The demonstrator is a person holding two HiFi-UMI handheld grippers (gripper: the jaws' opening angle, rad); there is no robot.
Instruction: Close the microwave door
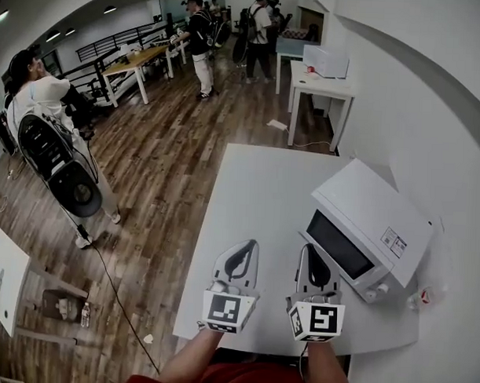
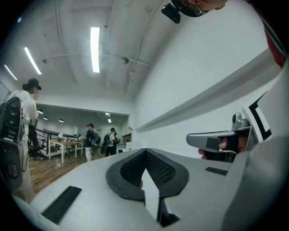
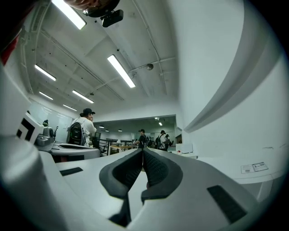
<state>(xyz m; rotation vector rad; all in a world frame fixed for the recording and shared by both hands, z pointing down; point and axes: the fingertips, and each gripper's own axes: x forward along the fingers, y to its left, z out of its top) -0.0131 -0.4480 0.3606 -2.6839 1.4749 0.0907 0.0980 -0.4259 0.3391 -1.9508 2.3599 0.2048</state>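
- Head view: steeply down onto white table, close behind left gripper and right gripper.
- 2 gripper views: level along their jaws, sharing distant people.

The white, box-shaped microwave stands upright on the right part of the white table, turned at an angle. Its door, with a dark window, faces near-left and looks shut flush, though the steep view leaves the seam unclear. A small label sits on top.
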